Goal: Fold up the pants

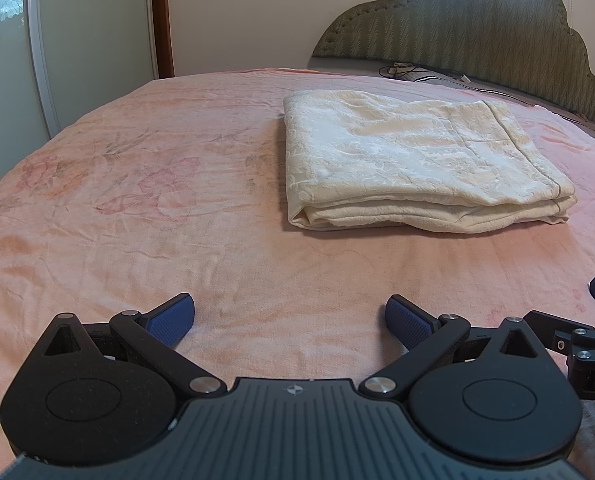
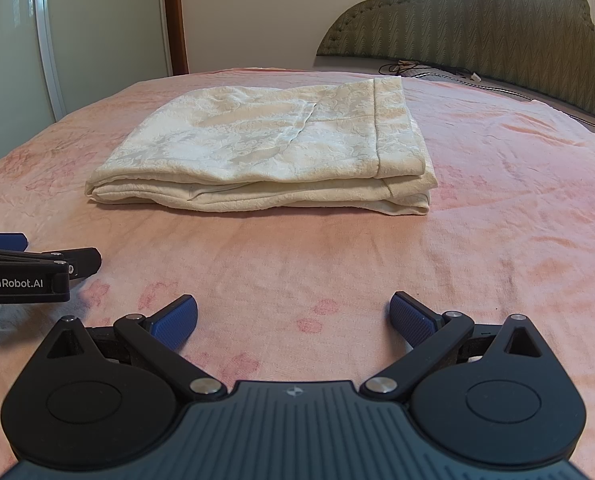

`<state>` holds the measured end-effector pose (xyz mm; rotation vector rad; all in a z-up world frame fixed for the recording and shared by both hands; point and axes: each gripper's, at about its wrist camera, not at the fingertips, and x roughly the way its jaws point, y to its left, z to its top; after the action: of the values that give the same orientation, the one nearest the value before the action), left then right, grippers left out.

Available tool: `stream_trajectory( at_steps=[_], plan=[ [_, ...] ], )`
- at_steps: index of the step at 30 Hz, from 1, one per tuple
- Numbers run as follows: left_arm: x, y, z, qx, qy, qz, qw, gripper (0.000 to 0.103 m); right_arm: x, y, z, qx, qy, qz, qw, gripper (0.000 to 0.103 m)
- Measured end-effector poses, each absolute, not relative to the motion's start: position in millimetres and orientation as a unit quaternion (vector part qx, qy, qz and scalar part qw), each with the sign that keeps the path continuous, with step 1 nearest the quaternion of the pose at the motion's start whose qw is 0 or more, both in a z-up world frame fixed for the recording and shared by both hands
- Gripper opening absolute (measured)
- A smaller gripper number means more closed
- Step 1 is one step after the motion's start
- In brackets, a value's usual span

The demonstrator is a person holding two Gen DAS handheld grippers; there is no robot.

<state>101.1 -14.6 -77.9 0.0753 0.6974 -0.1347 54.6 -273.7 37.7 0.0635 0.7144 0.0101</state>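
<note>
With both your left gripper (image 1: 290, 320) and right gripper (image 2: 293, 320) spread wide and empty, the pants (image 2: 265, 152) look soft, light and floppy, so pinch a layered near corner.

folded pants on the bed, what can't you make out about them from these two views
- Inner layers of the cream folded pants: hidden under the top layer in both wrist views; only stacked edges show.
- Their far edge: left wrist view, foreshortened by the low angle.
- Small cords by the green headboard: too small to identify.
- Bed near edge: blocked by the right gripper and left gripper bodies, jaws open.
</note>
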Motion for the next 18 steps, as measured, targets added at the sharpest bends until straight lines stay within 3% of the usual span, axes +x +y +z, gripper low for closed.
stream_trajectory(
  at_steps=[18],
  plan=[
    [99.6,-20.4,-76.1,0.041,0.334,-0.068,0.939,0.103,54.6,-276.8,37.8,0.042,0.347,-0.027,0.936,0.103]
  ],
)
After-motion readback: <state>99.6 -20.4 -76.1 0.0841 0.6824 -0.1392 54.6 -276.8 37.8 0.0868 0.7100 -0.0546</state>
